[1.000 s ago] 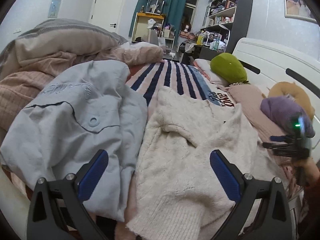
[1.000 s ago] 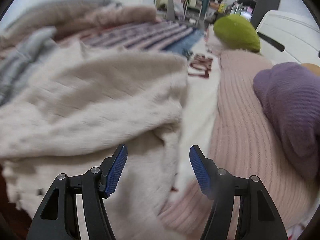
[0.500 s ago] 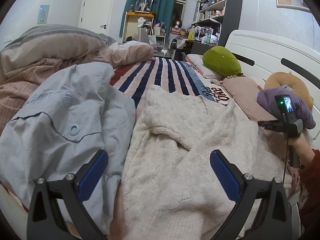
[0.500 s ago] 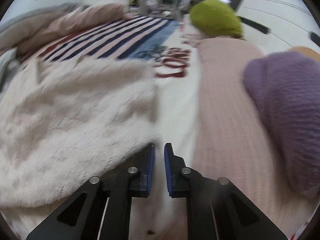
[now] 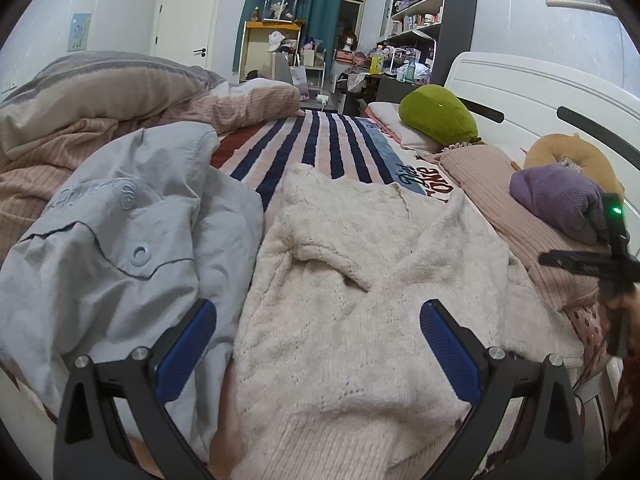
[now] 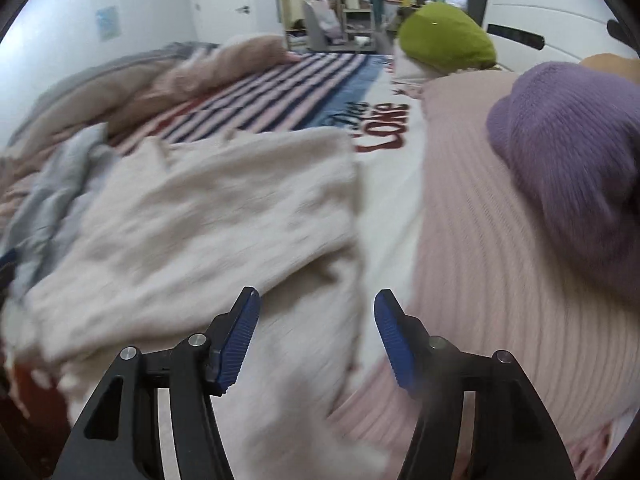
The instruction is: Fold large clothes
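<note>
Lying flat on the striped bedspread (image 5: 320,148): cream fuzzy knit sweater (image 5: 360,280), long axis running away from both grippers. Left gripper (image 5: 318,344) directly over its hem, jaws wide, nothing held. Right gripper (image 6: 316,338) at its right edge, jaws opening, empty. Crowding the left: pale blue-grey jacket (image 5: 120,248). Flanking the right: pink ribbed pillow (image 6: 500,280), purple knit bundle (image 6: 568,152).
</note>
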### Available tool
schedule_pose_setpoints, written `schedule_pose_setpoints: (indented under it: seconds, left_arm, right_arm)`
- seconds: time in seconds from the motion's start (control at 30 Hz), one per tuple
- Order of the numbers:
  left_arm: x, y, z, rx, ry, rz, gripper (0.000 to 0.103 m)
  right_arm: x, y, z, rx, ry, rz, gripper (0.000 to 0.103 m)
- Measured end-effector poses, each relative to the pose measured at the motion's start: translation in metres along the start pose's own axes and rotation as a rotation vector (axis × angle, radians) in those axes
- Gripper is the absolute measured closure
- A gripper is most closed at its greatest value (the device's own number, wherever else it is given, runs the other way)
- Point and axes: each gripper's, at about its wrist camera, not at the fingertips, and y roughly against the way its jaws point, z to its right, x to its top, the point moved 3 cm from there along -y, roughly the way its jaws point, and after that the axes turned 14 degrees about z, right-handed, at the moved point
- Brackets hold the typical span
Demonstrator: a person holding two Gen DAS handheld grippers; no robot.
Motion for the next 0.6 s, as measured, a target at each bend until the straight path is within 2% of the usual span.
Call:
schedule_pose_setpoints:
  seconds: [0.03, 0.1, 0.2, 0.37, 0.43, 0.47, 0.5, 0.6]
  left_arm:
    - [-0.001, 0.002, -0.001, 0.001, 0.001, 0.0, 0.002]
    - [-0.003, 0.009, -0.006, 0.001, 0.005, 0.002, 0.002]
    - [-0.01, 0.017, -0.017, -0.015, 0.017, -0.015, 0.002]
    - [-0.036, 0.02, -0.035, -0.049, 0.022, -0.093, 0.003]
    - [-0.048, 0.018, -0.039, -0.055, 0.027, -0.126, 0.011]
    - [-0.056, 0.017, -0.041, -0.066, 0.031, -0.148, 0.02]
    - [-0.06, 0.016, -0.042, -0.071, 0.032, -0.162, 0.024]
    - [-0.069, 0.016, -0.045, -0.062, 0.033, -0.182, 0.028]
  right_arm:
    - [-0.005, 0.007, -0.006, 0.018, -0.008, 0.006, 0.046]
    - [-0.015, 0.029, -0.016, 0.064, -0.024, 0.026, 0.037]
    - [-0.025, 0.052, -0.021, 0.112, -0.036, 0.048, 0.029]
    - [-0.061, 0.078, -0.032, 0.138, -0.032, 0.025, 0.025]
    - [-0.076, 0.077, -0.028, 0.137, -0.063, 0.003, 0.025]
    - [-0.083, 0.075, -0.024, 0.136, -0.089, -0.007, 0.025]
    - [-0.09, 0.073, -0.021, 0.139, -0.115, -0.017, 0.025]
    - [-0.108, 0.068, -0.012, 0.141, -0.181, -0.032, 0.025]
